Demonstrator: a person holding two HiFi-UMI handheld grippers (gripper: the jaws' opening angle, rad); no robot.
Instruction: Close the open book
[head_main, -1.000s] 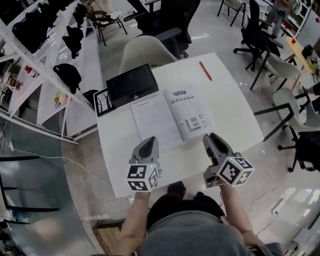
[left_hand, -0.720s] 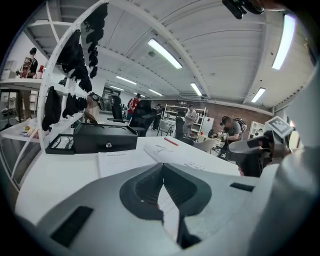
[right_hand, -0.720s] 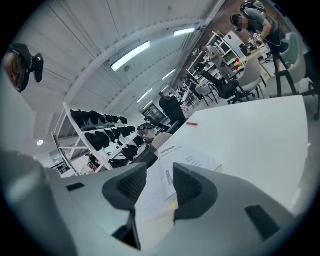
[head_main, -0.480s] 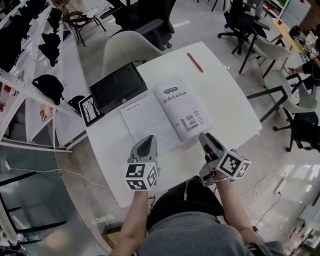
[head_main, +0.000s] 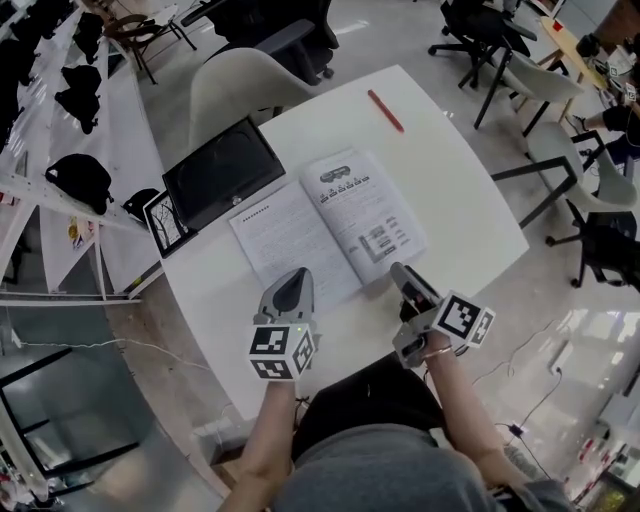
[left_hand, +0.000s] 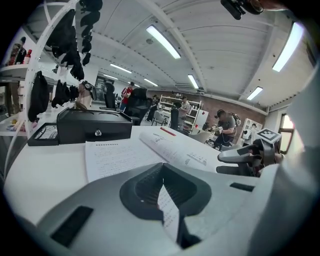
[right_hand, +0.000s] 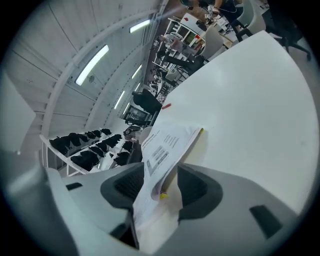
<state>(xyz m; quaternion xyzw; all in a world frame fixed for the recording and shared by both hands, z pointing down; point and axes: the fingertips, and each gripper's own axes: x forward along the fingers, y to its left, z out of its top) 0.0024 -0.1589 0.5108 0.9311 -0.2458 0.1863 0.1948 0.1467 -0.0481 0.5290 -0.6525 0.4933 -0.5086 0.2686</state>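
**Right jaws open around the page edge; book not yet closed**

Jaws first: the right gripper (head_main: 400, 272) has just been opening and now stands wide, with the near edge of the book's (head_main: 330, 225) right-hand page between the jaws. In the right gripper view (right_hand: 160, 187) the paper (right_hand: 167, 145) runs up through the gap, and no pad clearly presses on it. The left gripper (head_main: 292, 282) has its jaws nearly together. Its own view (left_hand: 162, 187) shows only a thin slit, with printed page (left_hand: 125, 155) visible through it and nothing gripped.

Compared with a second ago, both grippers sit lower and closer to the table (head_main: 450, 180). The right one has rolled onto its side, so its jaws now straddle the page edge instead of hovering above it. That looks like the set-up for pinching the right half and swinging it over the left. The left tip rests at the near edge of the left page, probably to steady it. The book itself has not changed: it lies open and flat in the middle of the table, just ahead of both tips.

Counted from near to far:
- two grippers
- one book
- one black box (head_main: 220, 172) touching or just behind the left page
- one small framed picture (head_main: 160, 222) beside the box
- one red pen (head_main: 385, 110), well apart at the far edge
- one white chair (head_main: 240, 90) behind the table
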